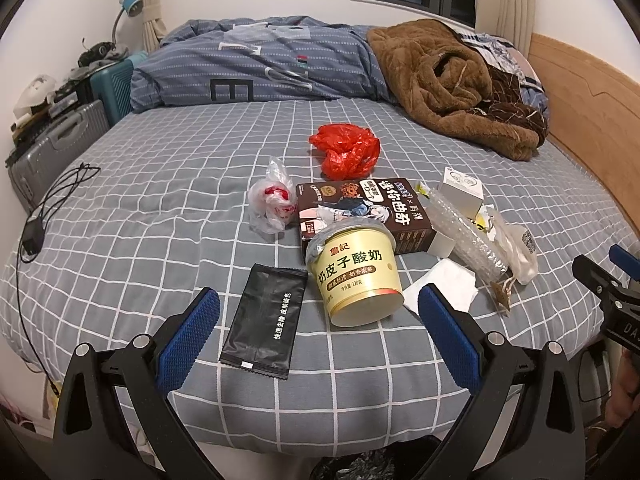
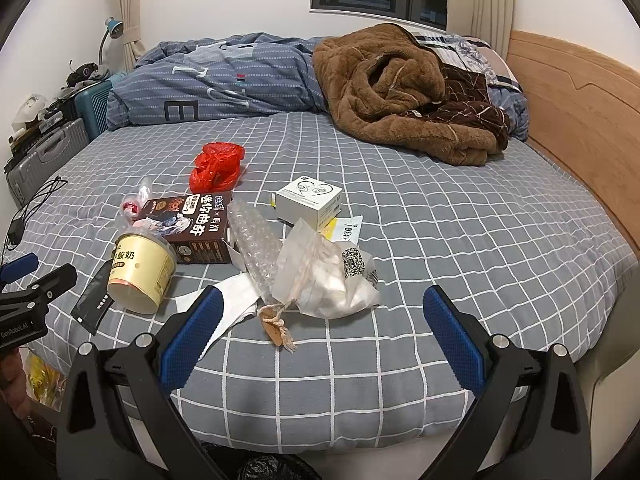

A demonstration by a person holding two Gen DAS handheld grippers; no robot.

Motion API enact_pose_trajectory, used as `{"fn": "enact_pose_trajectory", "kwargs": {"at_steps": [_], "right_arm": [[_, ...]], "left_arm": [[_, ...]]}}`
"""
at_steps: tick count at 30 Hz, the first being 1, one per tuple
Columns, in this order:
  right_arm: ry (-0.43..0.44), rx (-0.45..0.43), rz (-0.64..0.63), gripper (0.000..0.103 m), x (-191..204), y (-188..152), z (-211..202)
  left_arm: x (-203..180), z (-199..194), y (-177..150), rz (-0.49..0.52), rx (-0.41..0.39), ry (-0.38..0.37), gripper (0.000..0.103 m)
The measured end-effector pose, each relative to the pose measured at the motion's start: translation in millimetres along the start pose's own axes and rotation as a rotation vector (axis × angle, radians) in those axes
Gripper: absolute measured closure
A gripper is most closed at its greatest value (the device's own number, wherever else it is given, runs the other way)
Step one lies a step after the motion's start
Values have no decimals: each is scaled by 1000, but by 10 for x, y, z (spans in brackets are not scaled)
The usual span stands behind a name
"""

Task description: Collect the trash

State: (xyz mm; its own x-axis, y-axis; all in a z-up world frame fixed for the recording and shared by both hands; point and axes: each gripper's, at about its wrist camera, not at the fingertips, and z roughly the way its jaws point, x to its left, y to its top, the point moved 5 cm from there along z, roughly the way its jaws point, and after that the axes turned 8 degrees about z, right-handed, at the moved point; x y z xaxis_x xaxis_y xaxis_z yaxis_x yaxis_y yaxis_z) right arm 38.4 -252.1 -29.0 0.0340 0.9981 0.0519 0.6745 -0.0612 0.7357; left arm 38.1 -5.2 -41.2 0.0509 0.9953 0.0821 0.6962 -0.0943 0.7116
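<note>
plastic and paper litter sits bunched on the grey checked bed (image 1: 160, 184), near its front edge. your left gripper (image 1: 319, 313) hangs with jaws spread wide, empty, the black sachet (image 1: 265, 320) and the yogurt cup (image 1: 354, 276) lying between its fingers but untouched. your right gripper (image 2: 322, 318) is likewise wide apart and empty, aimed at the clear bag (image 2: 324, 276) with its string tag (image 2: 276, 326).

risks as i judge them:
- cup lies on its side; a nudge from one finger could roll it off the bed edge.
- sachet is flat on soft bedding; pinching may grab the sheet with it.
- clear bag overlaps the bubble wrap (image 2: 256, 240) and tissue (image 2: 232, 300); lifting one may drag or drop the others.
- red bag (image 1: 346, 150) and crumpled white bag (image 1: 270, 202) are light and slippery in a shallow grip.
- cookie box (image 1: 360, 212) and white box (image 2: 310, 200) sit farther back; reaching over may scatter the front pile.
</note>
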Motion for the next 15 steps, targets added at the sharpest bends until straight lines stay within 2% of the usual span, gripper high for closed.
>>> {"fn": "enact_pose_trajectory", "kwargs": {"at_steps": [15], "right_arm": [[0,-3,0,7,4,7,-7]], "left_arm": [[-10,-37,7,-6,-8,-5,6]]}}
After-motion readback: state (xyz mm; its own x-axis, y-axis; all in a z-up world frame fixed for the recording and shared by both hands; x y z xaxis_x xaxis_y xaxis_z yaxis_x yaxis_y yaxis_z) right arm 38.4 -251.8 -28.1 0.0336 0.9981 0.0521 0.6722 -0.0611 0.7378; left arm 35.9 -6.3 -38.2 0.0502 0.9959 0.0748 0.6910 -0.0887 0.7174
